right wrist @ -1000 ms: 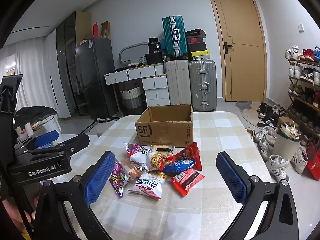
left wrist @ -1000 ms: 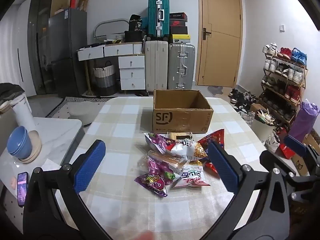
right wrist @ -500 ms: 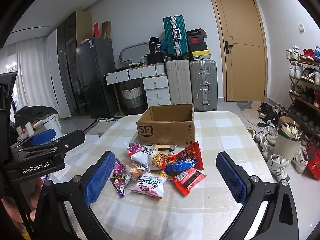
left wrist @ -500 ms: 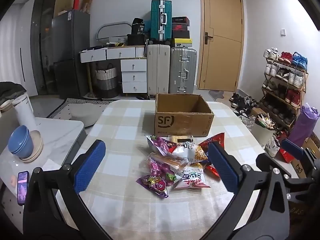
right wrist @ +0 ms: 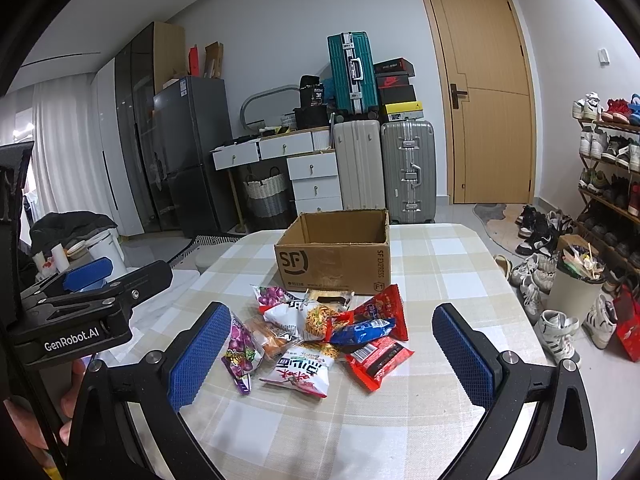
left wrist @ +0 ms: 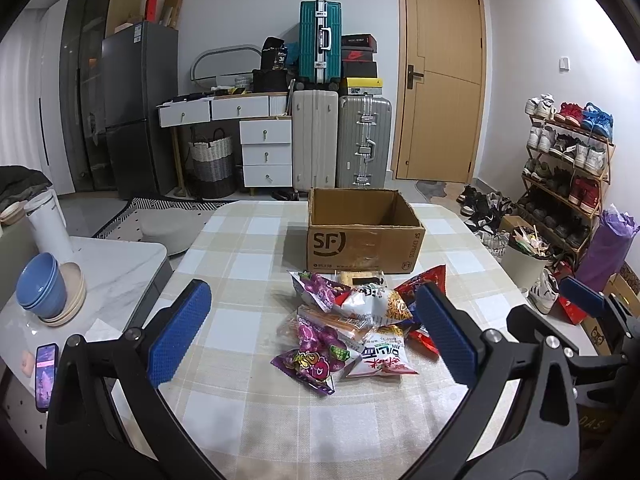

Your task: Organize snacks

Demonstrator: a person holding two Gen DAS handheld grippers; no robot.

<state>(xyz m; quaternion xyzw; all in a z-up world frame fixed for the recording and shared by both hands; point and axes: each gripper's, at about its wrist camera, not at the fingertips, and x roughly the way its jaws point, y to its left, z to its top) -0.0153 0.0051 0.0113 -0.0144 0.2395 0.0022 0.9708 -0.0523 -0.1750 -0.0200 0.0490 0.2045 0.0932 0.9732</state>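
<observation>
Checked-cloth bench (left wrist: 248, 256) in a cluttered room, suitcases (left wrist: 340, 140) and wooden door (left wrist: 440, 80) behind. Open SF cardboard box (left wrist: 362, 236) toward the far side, upright. Snack packets (left wrist: 352, 320) heaped just in front of it, nearest ones close to its front wall. Left tongs (left wrist: 312, 336) spread wide, holding nothing, above the near edge of the heap. Right tongs (right wrist: 332, 352) likewise released and bare, framing the same pile (right wrist: 320, 332).
</observation>
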